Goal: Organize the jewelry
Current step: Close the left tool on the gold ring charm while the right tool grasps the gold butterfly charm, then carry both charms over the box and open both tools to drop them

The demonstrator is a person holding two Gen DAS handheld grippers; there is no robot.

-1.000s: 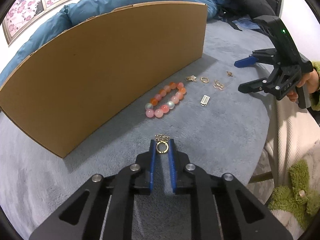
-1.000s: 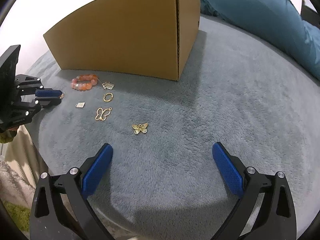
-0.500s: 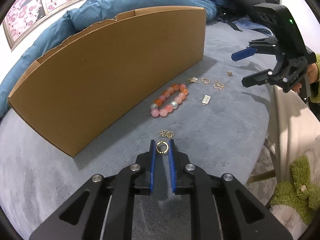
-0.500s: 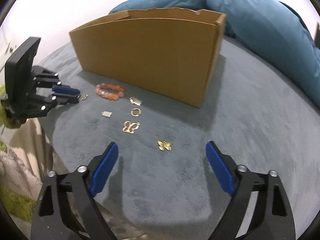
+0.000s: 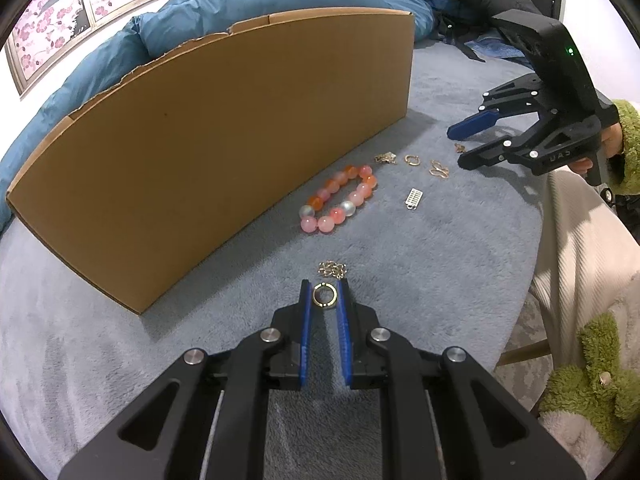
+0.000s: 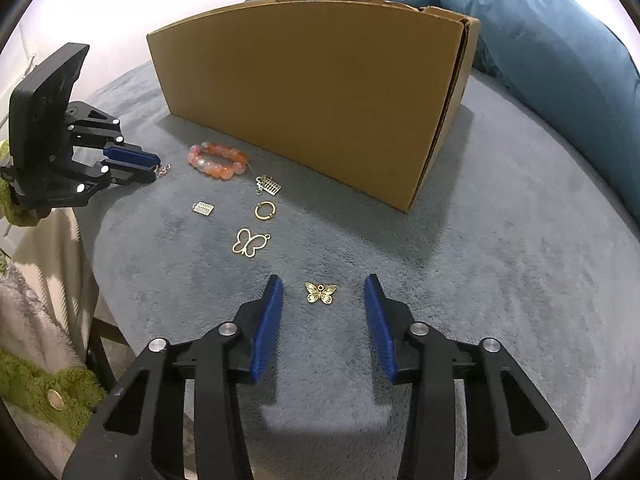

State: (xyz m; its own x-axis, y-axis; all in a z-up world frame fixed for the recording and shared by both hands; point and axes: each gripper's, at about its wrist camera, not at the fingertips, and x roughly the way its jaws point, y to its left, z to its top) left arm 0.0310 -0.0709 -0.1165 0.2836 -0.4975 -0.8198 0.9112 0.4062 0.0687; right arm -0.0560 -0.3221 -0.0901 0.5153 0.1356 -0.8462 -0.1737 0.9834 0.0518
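Note:
My left gripper [image 5: 324, 290] is shut on a small gold ring [image 5: 324, 295] whose chain [image 5: 332, 269] trails onto the grey plush surface. The right wrist view shows this left gripper [image 6: 154, 168] at the left, beside a pink and orange bead bracelet [image 6: 217, 160]. My right gripper [image 6: 323, 282] has its jaws closing, with a filled gold butterfly charm [image 6: 321, 293] lying between the blue pads and neither pad touching it. Further out lie an outline butterfly charm [image 6: 250, 243], a gold hoop [image 6: 265, 211] and two abacus-like charms [image 6: 203, 208].
A long cardboard box [image 6: 320, 92] stands behind the jewelry, with blue bedding [image 6: 560, 48] beyond it. The grey surface [image 6: 500, 280] ends at an edge on the left of the right wrist view, beside a beige cover [image 5: 580, 248]. A green sleeve [image 5: 630, 148] holds the right gripper [image 5: 460, 146].
The right gripper's jaws have narrowed a lot and it has rolled and shifted, so the filled butterfly charm now lies between its pads. The left gripper stays shut on the ring.

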